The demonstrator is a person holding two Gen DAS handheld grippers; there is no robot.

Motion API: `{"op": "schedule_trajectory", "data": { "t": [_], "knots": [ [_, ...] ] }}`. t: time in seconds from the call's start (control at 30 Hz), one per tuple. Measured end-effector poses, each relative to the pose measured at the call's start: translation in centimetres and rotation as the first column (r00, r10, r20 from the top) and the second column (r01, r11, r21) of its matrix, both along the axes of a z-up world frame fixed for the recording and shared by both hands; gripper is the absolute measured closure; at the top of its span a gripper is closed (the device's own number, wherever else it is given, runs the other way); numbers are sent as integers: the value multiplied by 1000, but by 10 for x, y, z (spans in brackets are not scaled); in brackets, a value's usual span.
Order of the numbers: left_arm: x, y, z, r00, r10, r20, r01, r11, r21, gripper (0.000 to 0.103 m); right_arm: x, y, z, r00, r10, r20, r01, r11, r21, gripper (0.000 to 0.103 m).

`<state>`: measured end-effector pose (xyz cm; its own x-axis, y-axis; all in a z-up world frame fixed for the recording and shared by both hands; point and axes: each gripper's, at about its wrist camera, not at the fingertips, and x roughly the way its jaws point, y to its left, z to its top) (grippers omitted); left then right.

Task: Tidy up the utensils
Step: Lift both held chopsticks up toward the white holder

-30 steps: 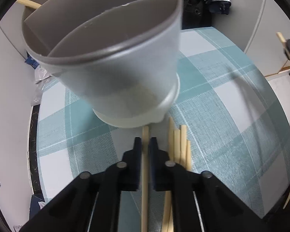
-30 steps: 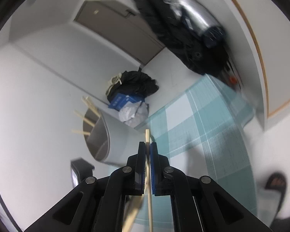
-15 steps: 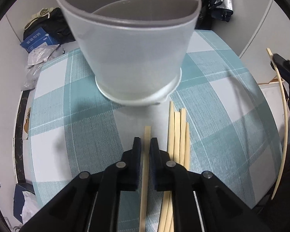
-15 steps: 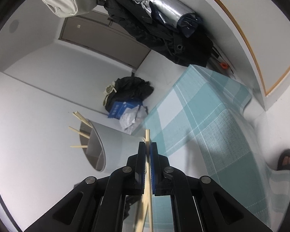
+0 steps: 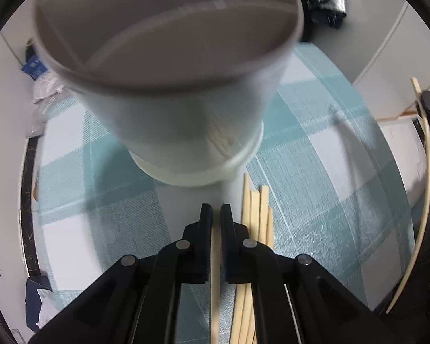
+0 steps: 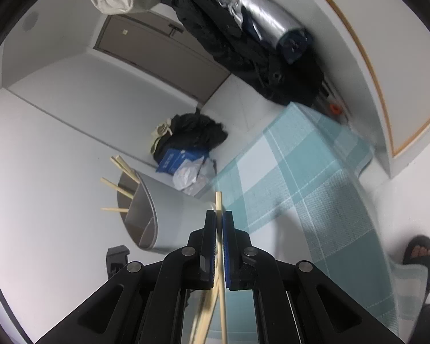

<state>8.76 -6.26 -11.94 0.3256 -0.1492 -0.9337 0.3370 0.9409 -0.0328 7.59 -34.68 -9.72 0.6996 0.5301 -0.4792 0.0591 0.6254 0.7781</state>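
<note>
left gripper (image 5: 216, 210) clamped on one chopstick (image 5: 215, 272) before the grey holder (image 5: 169, 109); right gripper (image 6: 222, 218) clamped on another chopstick (image 6: 219, 200).

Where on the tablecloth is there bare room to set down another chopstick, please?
Free: the cloth left of the holder and left gripper, and the wide checks on the right. Crowded: in front of the holder, where loose chopsticks lie by the fingers.
</note>
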Motion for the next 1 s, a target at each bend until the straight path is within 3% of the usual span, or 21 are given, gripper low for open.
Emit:
{"op": "schedule_trajectory", "data": {
  "t": [0.13,0.33,0.67,1.0],
  "knots": [
    [-9,15,24,994,65,91,-58,995,-82,101,-14,6,19,996,-16,88,22,998,-66,99],
    [-39,37,68,964,129,233,-83,977,-198,101,-34,33,43,976,9,219,32,982,-186,99],
    [-35,37,101,940,177,291,-80,945,-318,101,-58,82,80,933,104,344,11,948,-318,99],
    [-44,51,148,925,171,339,-19,913,-408,101,-67,112,108,902,186,388,-11,912,-410,99]
  ]
}}
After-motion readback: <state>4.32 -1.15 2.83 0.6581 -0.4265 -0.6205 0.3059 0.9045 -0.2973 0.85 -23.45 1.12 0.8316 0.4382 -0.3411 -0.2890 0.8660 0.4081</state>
